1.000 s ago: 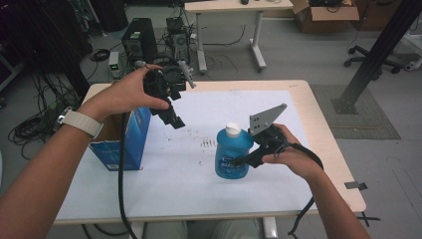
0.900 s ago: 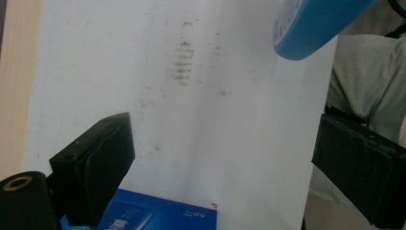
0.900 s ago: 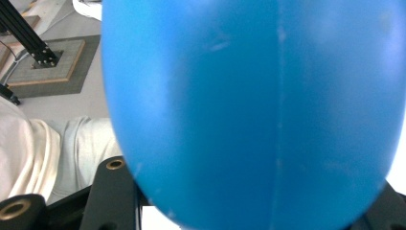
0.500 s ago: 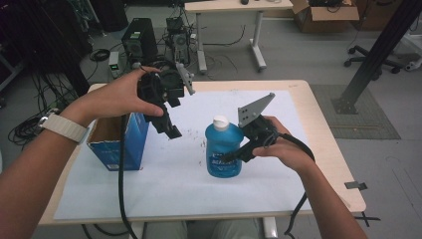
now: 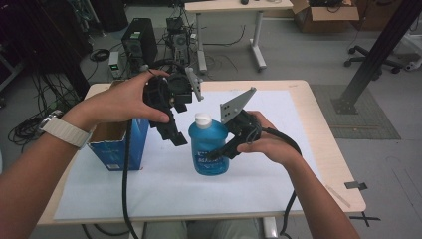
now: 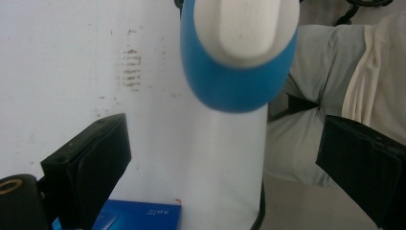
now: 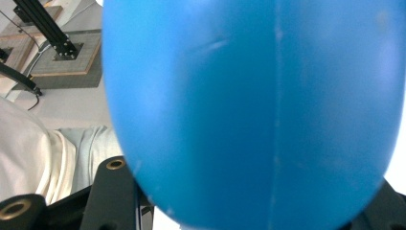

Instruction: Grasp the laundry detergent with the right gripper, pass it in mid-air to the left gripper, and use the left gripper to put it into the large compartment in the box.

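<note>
Bottle blurred, its top cut off.

Blue bottle, white cap
Upright, held off the paper-covered table, centre front, just right of open blue box; cap on.

Blue bottle, white cap

You have one translucent blue plastic bottle with a white cap in front of you, and one open blue cardboard box beside it. One white paper sheet covers the one light wooden tabletop. You hold two black tools, one per hand.
</note>
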Action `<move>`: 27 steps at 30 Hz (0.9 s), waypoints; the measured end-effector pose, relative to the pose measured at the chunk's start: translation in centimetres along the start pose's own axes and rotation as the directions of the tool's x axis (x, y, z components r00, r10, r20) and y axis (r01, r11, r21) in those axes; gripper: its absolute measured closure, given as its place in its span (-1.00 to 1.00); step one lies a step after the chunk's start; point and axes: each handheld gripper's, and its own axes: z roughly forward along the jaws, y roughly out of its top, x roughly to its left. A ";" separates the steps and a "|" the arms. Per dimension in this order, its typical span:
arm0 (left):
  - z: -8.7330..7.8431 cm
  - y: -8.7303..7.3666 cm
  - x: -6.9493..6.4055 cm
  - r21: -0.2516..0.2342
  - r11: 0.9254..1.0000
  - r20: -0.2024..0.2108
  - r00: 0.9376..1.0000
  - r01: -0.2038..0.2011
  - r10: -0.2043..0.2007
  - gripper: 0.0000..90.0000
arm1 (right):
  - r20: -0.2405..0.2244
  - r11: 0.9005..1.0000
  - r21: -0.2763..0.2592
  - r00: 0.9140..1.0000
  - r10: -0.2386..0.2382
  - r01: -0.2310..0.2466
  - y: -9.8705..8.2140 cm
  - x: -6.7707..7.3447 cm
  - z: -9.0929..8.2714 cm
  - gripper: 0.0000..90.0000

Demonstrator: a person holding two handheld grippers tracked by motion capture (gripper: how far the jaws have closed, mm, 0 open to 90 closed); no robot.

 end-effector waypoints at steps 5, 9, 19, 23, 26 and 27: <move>0.2 0.5 -0.2 0.009 1.000 0.009 1.000 -0.017 0.016 -0.89 | -0.009 1.000 0.020 1.000 -0.013 0.014 0.8 0.0 0.4 -0.03; 0.5 0.9 -0.3 0.017 1.000 0.012 1.000 -0.025 0.024 -0.89 | -0.019 0.999 0.036 1.000 -0.018 0.019 1.2 0.1 0.7 -0.03; 0.9 1.3 -0.2 0.020 0.999 0.007 1.000 -0.028 0.028 -0.89 | -0.027 0.998 0.047 0.999 -0.033 0.034 2.1 0.0 1.1 -0.03; 1.0 1.5 -0.3 0.029 0.999 0.002 0.999 -0.040 0.040 -0.89 | -0.031 0.998 0.053 0.999 -0.039 0.041 2.4 0.0 1.3 -0.03; 1.1 1.6 -0.4 0.036 0.998 0.000 0.999 -0.045 0.045 -0.89 | -0.038 0.998 0.057 0.998 -0.040 0.042 2.6 0.0 1.4 -0.03; 1.1 1.7 -0.5 0.037 0.998 0.000 0.999 -0.049 0.049 -0.89 | -0.040 0.997 0.059 0.998 -0.045 0.047 2.7 0.0 1.5 -0.03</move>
